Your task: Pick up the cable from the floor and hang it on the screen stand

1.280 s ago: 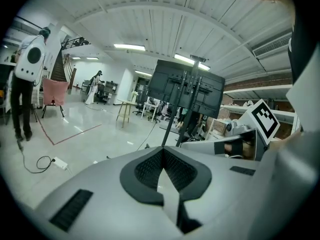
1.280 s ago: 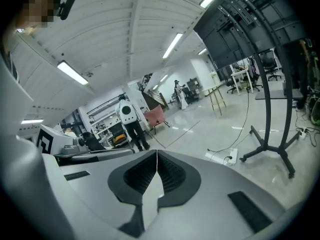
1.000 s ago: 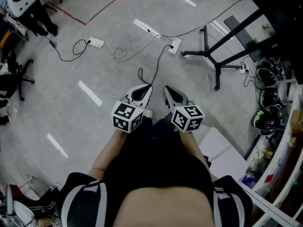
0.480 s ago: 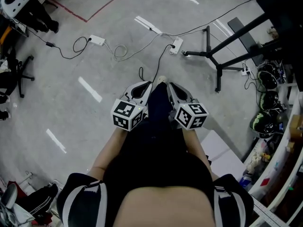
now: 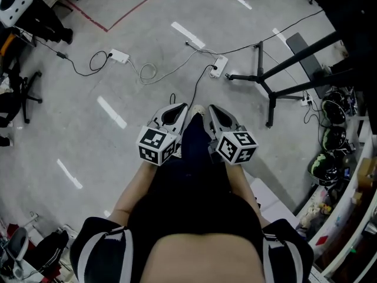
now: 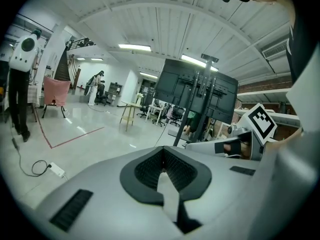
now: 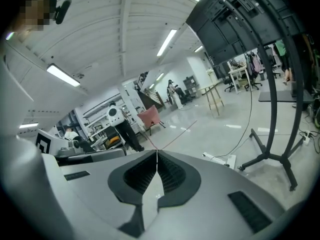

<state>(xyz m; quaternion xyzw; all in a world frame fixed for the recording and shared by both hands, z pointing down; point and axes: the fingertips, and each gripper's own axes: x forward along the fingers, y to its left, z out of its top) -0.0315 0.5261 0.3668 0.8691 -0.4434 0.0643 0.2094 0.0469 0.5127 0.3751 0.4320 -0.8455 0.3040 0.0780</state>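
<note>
I've got both grippers level in front of me over the glossy grey concrete floor (image 5: pixel 82 140). The left gripper (image 5: pixel 184 107) is clenched, its ribbed black pads meeting at the tip with nothing between them. The right gripper (image 5: pixel 208 108) is likewise pinched tight and empty, its two pads pressed into a thin seam. The cable (image 5: pixel 196 84), thin, black and curving, lies on the floor ahead of the grippers, running from a white rectangular power strip (image 5: pixel 218 65) towards the left gripper's tip. The screen stand (image 5: pixel 270 102), made of black metal tubes with splayed legs, stands to the right, well apart from both grippers.
</note>
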